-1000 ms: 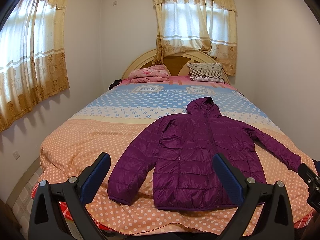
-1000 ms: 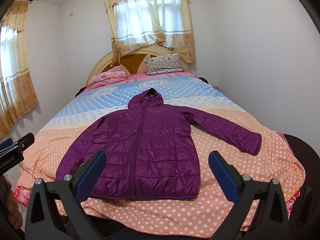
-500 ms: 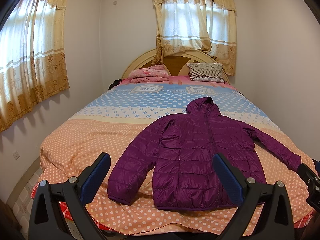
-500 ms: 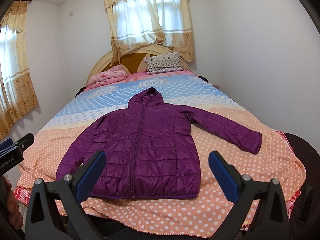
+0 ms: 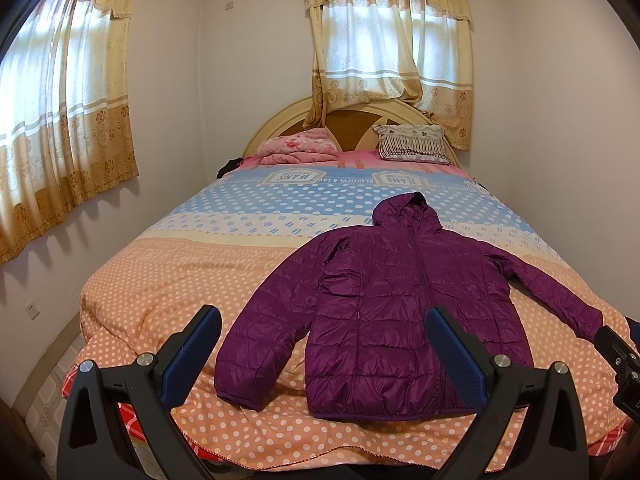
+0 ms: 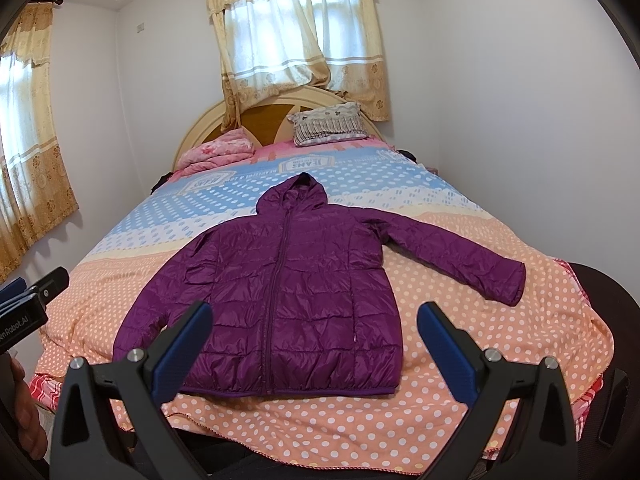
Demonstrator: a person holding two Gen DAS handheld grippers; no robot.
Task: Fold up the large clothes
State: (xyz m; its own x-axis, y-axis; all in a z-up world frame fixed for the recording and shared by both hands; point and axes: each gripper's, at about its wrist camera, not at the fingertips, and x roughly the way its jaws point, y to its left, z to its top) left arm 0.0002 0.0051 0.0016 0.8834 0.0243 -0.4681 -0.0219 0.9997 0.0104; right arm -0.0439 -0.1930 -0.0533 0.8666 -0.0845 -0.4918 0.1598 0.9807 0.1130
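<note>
A purple hooded puffer jacket (image 5: 400, 300) lies flat and zipped on the bed, front up, hood toward the headboard, both sleeves spread out. It also shows in the right wrist view (image 6: 288, 292). My left gripper (image 5: 324, 348) is open and empty, held in the air short of the bed's foot, before the jacket's left sleeve and hem. My right gripper (image 6: 316, 344) is open and empty, held before the jacket's hem. Neither touches the jacket.
The bed (image 5: 160, 280) has a dotted orange and blue cover. A folded pink blanket (image 5: 296, 146) and a striped pillow (image 5: 412, 144) lie at the headboard. Walls stand close on both sides, with curtained windows (image 5: 60, 100). The other gripper's body shows at the left edge (image 6: 24, 308).
</note>
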